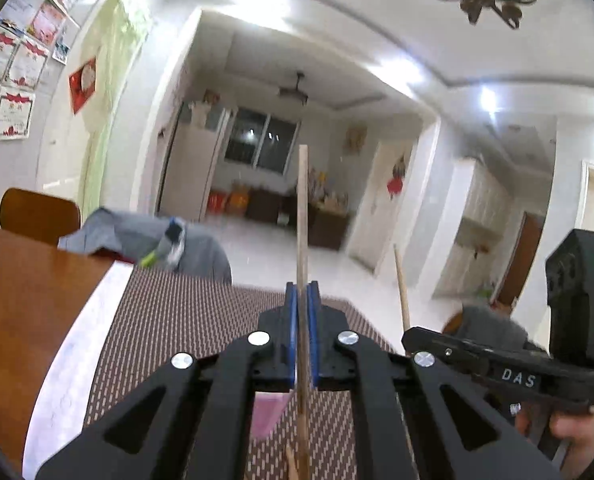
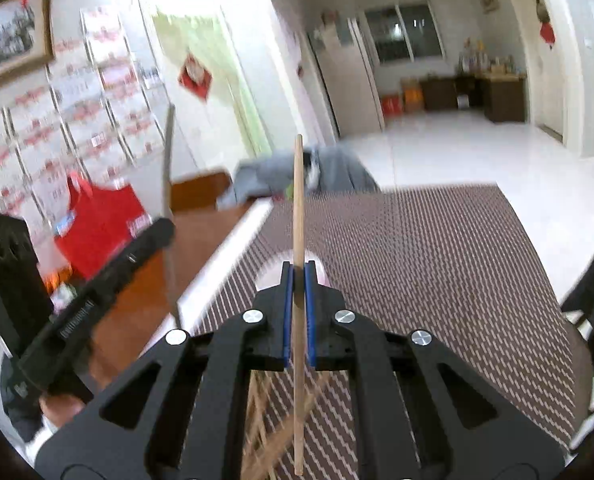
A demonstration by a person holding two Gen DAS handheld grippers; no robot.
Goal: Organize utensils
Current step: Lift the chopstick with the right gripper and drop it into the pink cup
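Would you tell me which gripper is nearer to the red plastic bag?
Left. The left gripper hovers beside the red plastic bag; the right gripper sits farther right, over the woven mat.

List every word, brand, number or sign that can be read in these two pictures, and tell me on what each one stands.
"DAS": white letters on the black body of the right gripper, seen from the left wrist.
White print on the left gripper body: too blurred to read.
Certificates on the wall: too small and blurred to read.
Red door sign: no legible characters.
Red bag labels: blurred, unreadable.
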